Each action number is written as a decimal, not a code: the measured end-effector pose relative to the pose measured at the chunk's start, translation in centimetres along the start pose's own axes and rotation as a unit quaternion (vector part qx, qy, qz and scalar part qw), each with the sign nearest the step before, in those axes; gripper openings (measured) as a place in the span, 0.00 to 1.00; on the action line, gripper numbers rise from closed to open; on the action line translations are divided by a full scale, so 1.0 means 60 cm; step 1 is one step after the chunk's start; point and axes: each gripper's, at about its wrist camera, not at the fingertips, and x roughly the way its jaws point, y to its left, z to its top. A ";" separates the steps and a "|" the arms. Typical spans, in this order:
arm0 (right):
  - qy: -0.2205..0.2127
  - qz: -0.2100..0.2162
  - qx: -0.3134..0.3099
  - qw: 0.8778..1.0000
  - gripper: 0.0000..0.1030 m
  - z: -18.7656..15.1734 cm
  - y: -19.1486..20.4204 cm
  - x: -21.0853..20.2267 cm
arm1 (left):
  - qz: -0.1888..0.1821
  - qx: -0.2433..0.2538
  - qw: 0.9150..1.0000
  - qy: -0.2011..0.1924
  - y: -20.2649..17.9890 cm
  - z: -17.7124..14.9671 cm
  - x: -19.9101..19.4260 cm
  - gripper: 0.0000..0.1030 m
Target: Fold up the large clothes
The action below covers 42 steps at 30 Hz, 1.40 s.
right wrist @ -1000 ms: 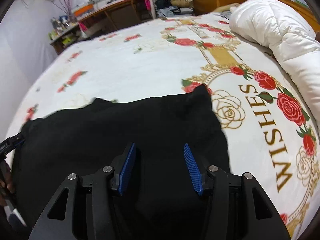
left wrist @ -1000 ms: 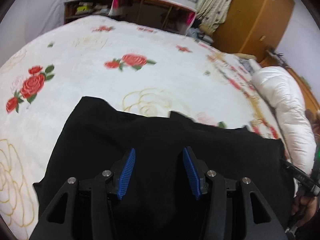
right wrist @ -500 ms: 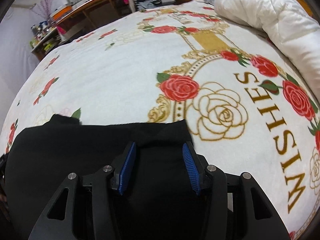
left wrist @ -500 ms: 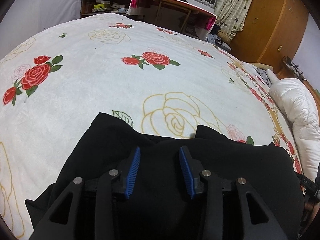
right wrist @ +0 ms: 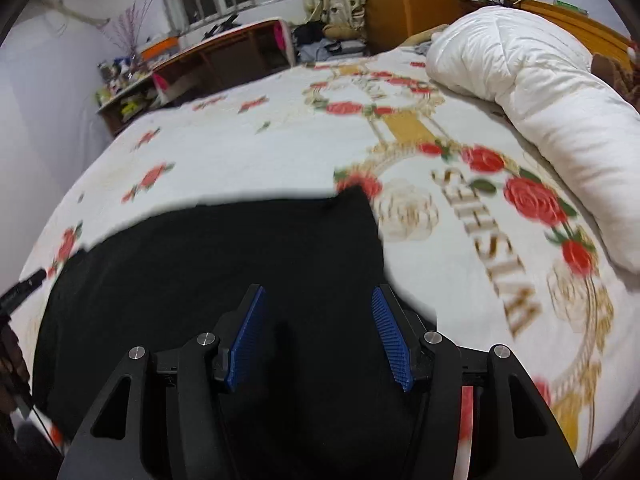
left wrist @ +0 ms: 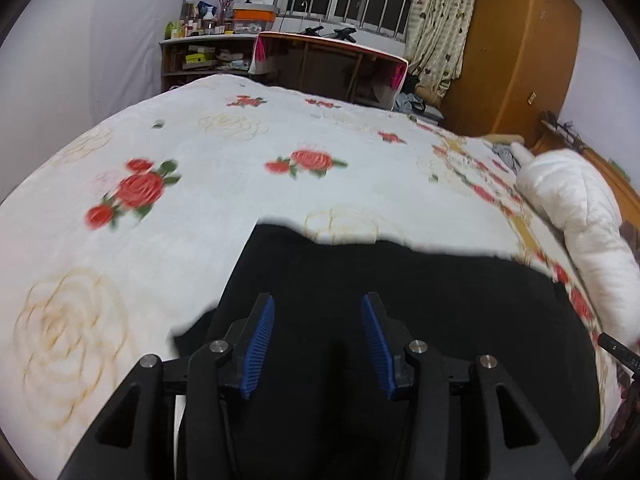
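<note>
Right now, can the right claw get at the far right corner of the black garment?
Probably yes. The right claw is open above the black garment, and its far right corner lies flat on the bedspread with nothing between them.

Rose-print bedspread (left wrist: 240,152), barred window (left wrist: 344,0), wooden wardrobe (left wrist: 516,52), cluttered shelf (left wrist: 204,56)

I see a plain black garment (left wrist: 420,320) lying on a white bedspread (left wrist: 208,200) printed with red roses, green leaves and pale gold outline roses. On my right camera the spread carries gold lettering and a gold ring of ornament. Both my left tool (left wrist: 318,340) and right tool (right wrist: 320,334) are black with ribbed blue pads (left wrist: 260,344). The rolled duvet (right wrist: 532,92) is white, the wardrobe (left wrist: 516,48) orange-brown.
</note>
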 end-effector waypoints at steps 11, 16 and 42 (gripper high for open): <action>0.048 -0.041 -0.005 0.998 0.54 -0.084 -0.012 0.014 | 0.058 0.012 0.997 0.043 0.020 -0.095 0.004 0.47; 0.032 -0.035 -0.004 0.999 0.54 -0.089 -0.004 -0.046 | 0.048 0.001 0.998 0.049 0.005 -0.097 -0.044 0.47; -0.026 0.042 -0.088 0.995 0.62 -0.236 0.150 -0.278 | 0.010 0.074 0.997 0.017 -0.112 -0.202 -0.292 0.70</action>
